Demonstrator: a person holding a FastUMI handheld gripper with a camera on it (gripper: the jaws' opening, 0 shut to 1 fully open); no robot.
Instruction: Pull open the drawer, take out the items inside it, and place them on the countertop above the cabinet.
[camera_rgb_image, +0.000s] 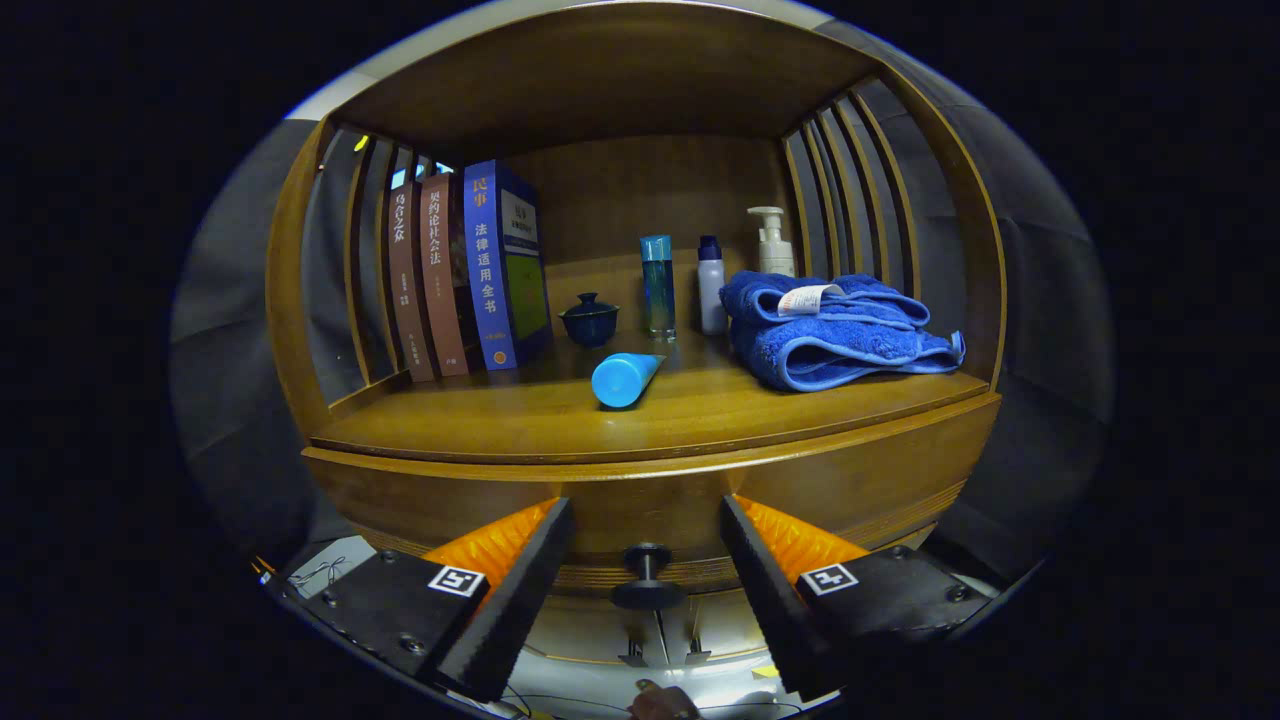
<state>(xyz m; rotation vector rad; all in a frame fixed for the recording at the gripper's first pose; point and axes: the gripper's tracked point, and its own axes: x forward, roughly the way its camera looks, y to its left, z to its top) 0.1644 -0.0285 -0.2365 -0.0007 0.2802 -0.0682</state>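
Knob lined up between spread fingers, drawer front flush

Gripper (647, 585) fingers spread wide, nothing held; dark round knob (647, 578) sits in the gap between them, touching neither. Drawer (650, 505) front looks shut, flush under the countertop (520, 415) edge. Drawer contents hidden, can't tell what's inside or whether anything is.

On the countertop: blue tube (625, 378) lying on its side near the front edge, folded blue towel (835, 330) to the right, small lidded cup (590, 318), tall blue bottle (657, 285), white bottle (710, 285), pump bottle (771, 240) behind the towel, books (470, 270) upright at left. Whether any of these came from the drawer, no telling. Scene fits a drawer awaiting opening or one emptied and shut again.

If the pull is the step: keep knob centred in the gap, ease forward so pads cover the knob head and not just the stem, close evenly on both sides. Pull straight back along the drawer's travel, level, no twist. Small round knob likely slips if pinched off-centre. Free board near the tube looks like the easy set-down spot.
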